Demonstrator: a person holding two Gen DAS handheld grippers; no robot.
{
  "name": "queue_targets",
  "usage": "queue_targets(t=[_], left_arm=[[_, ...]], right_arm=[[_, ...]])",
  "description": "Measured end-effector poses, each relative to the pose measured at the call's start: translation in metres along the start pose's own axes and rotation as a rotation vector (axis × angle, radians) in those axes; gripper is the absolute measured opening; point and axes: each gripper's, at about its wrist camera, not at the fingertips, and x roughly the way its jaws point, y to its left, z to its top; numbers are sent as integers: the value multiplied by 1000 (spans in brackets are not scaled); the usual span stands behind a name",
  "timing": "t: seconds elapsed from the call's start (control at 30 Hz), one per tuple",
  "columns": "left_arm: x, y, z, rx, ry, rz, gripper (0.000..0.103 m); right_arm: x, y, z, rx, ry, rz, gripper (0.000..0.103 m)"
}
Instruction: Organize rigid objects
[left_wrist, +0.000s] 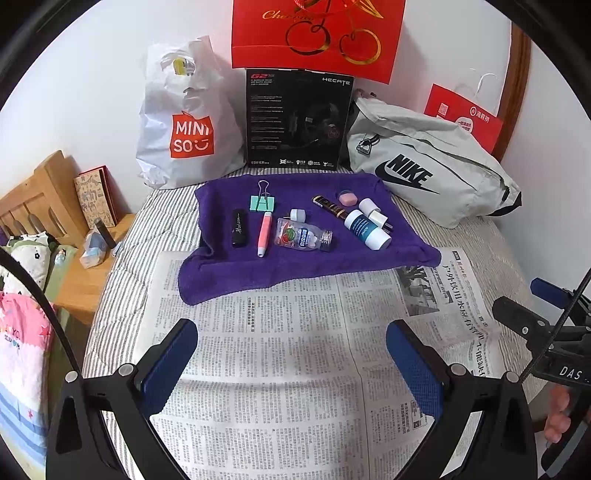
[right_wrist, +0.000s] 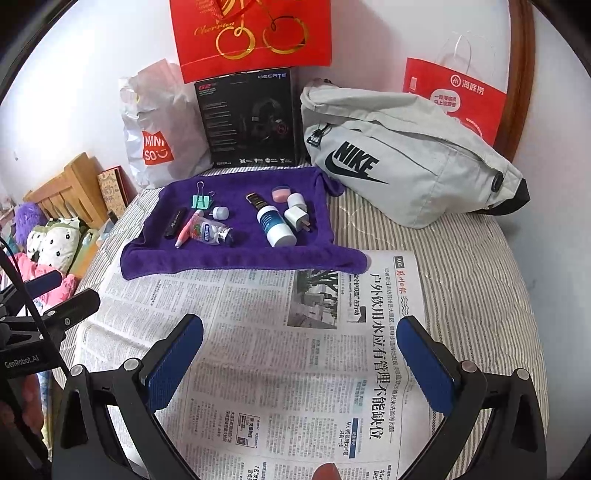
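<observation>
On a striped bed cover, a purple towel (left_wrist: 295, 240) lies w/ a newspaper (left_wrist: 288, 362) spread just in front of it; the towel's near edge overlaps the paper. All small items are on the towel. From left to right in the left wrist view: a black lipstick tube (left_wrist: 239, 228), a green binder clip (left_wrist: 263, 201) behind it, a pink pen-like stick (left_wrist: 264, 233), a small white cap (left_wrist: 297, 215), and a clear candy bottle (left_wrist: 303, 239) lying on its side. Further right lie a dark gold-printed tube (left_wrist: 330, 206), a pink-white eraser (left_wrist: 348, 197), a white-blue bottle (left_wrist: 367, 229) on its side, a white charger plug (left_wrist: 378, 218) touching it, and a small white jar (left_wrist: 367, 205) just behind.

Left gripper (left_wrist: 291, 350) hovers over the newspaper, fingers spread wide, nothing between them. Right gripper (right_wrist: 301, 345) is also above the paper, spread apart and empty, approx. at the same height.

Behind the towel, against the wall, stand a white Miniso bag (left_wrist: 181, 122), a black headset box (left_wrist: 297, 118), a red gift bag (left_wrist: 317, 33) and a grey Nike bag (left_wrist: 428, 166). A wooden nightstand (left_wrist: 88, 280) is at the left.
</observation>
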Motion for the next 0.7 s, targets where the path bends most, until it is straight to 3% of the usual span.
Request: queue_targets(t=[0.7], left_arm=[[0,-1,-2,-2,7,4,103]], right_arm=[[1,2,-2,-13,7,-1,103]])
